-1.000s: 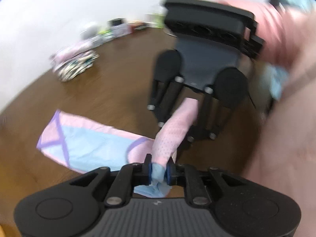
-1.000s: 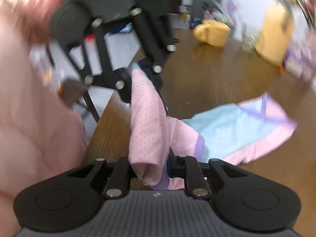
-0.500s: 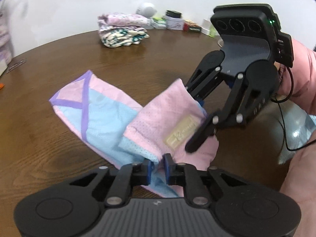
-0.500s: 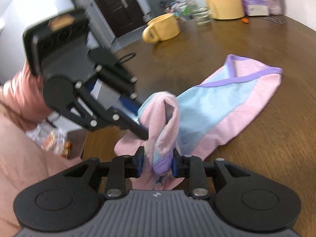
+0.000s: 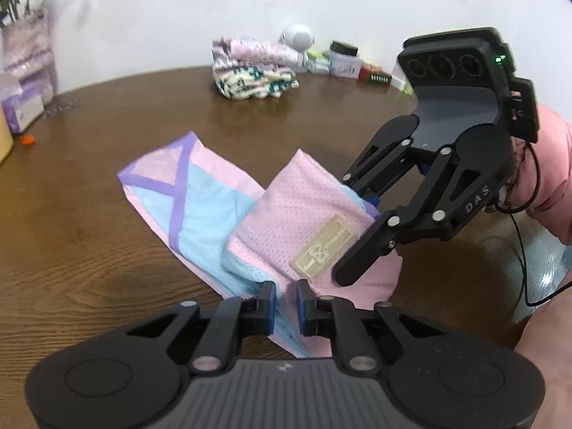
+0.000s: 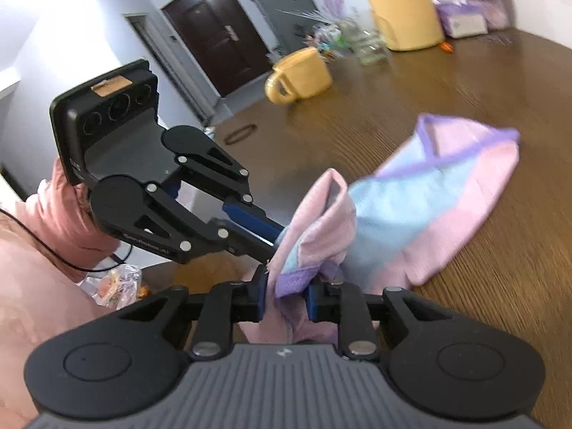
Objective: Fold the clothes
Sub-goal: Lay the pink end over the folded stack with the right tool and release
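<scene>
A pink and light-blue mesh garment (image 5: pixel 200 207) with purple trim lies on the brown wooden table (image 5: pixel 71 236). Its near end is folded up and over, showing a beige label (image 5: pixel 325 246). My left gripper (image 5: pixel 286 304) is shut on the garment's near edge, with pink cloth between its blue pads. From the right, my right gripper (image 5: pixel 361 236) reaches in over the label. In the right wrist view, my right gripper (image 6: pixel 286 296) has the bunched purple hem (image 6: pixel 293 280) between its closing jaws. There my left gripper (image 6: pixel 277 241) meets the same raised fold from the left.
A stack of folded clothes (image 5: pixel 250 71) and small boxes (image 5: pixel 343 60) sit at the far edge by the wall. A yellow mug (image 6: pixel 300 75), a yellow jug (image 6: pixel 400 7), tissue packs (image 6: pixel 464 21) and a hair tie (image 6: pixel 241 132) are on the table. Pink sleeves (image 6: pixel 57 207) flank the grippers.
A second ago both grippers held the cloth up in a narrow strip. They have rolled and come down, and the folded end now lies spread over the garment. Little has moved in the last half second.
</scene>
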Tool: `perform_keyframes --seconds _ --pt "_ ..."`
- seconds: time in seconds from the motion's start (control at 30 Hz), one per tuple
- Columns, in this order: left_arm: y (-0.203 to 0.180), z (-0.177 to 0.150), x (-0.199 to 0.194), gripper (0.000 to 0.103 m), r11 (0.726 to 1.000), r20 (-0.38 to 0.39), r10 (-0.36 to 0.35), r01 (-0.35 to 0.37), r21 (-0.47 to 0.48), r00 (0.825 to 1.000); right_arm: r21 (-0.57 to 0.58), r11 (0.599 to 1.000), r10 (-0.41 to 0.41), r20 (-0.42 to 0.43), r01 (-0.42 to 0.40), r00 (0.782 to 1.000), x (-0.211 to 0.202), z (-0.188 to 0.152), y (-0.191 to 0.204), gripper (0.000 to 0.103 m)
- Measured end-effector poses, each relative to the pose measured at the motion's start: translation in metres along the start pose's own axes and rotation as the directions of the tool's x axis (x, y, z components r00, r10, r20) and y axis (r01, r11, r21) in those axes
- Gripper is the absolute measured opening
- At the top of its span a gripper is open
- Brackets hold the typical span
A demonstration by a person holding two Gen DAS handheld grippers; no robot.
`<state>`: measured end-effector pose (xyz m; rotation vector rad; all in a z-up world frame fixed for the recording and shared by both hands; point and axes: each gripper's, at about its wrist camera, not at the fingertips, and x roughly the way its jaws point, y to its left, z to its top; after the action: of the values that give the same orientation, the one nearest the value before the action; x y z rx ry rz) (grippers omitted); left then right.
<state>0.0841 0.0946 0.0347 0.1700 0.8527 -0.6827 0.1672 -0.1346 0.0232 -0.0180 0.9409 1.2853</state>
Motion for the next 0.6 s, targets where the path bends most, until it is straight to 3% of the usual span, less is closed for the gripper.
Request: perform_keyframes --seconds 0.27,0.5,0.6 --pt "0.000 0.000 -0.005 0.021 0.995 0.035 0.095 -0.095 -0.004 0.995 0.109 0.993 -0.039 -0.025 0.042 0.999 0.009 -0.013 -0.020 0.021" --pt "-0.013 0.012 -0.001 0.022 0.994 0.099 0.099 -0.102 0.024 0.990 0.138 0.990 -0.041 0.017 0.038 0.999 0.011 -0.017 -0.020 0.023" --pt "-0.017 0.013 -0.003 0.022 0.994 0.121 0.103 -0.108 0.033 0.987 0.107 0.994 -0.039 0.064 0.032 0.997 0.007 -0.015 -0.014 0.017"
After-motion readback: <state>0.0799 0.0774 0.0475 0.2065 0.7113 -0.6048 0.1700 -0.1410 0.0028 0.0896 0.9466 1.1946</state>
